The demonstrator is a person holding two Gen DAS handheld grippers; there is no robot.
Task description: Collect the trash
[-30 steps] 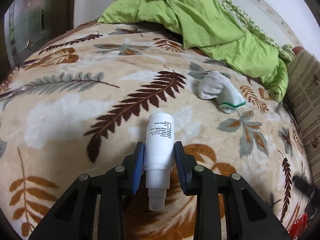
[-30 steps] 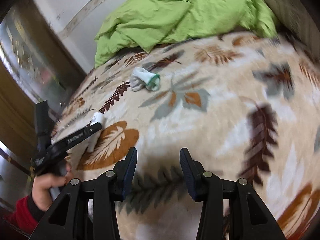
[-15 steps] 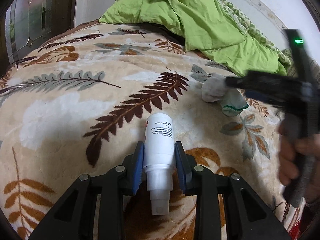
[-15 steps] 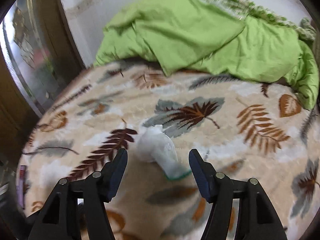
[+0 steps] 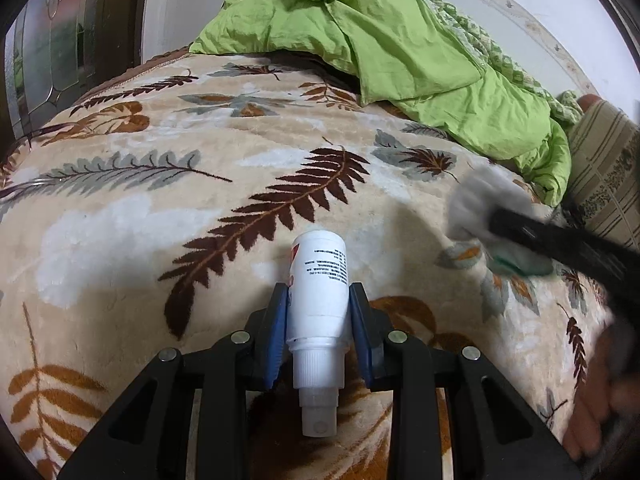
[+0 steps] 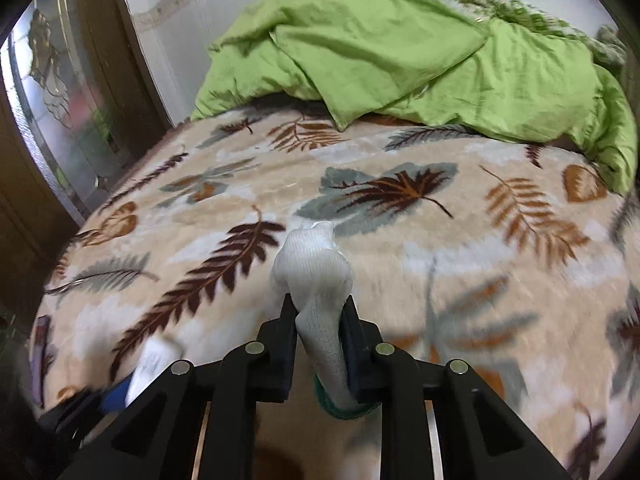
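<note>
A white spray bottle [image 5: 319,276] with black print lies between the blue pads of my left gripper [image 5: 319,300], which is shut on its body just above the leaf-patterned blanket [image 5: 160,200]. Its nozzle points back at the camera. A white sock with a green cuff [image 6: 316,280] sits pinched between the pads of my right gripper [image 6: 318,316], whose jaws are closing on it. In the left wrist view the sock [image 5: 480,208] shows blurred at the right, behind the dark bar of the right gripper. In the right wrist view the bottle [image 6: 150,364] is blurred at lower left.
A crumpled green duvet [image 5: 380,40] covers the far end of the bed. A striped beige cushion [image 5: 608,184] lies at the right edge. A dark wooden door with patterned glass [image 6: 52,92] stands at the left. A person's hand [image 5: 592,420] holds the right gripper's handle.
The right gripper swung over to the sock, opened wide around it and has closed onto it. The left gripper kept still with the bottle in its grip.
</note>
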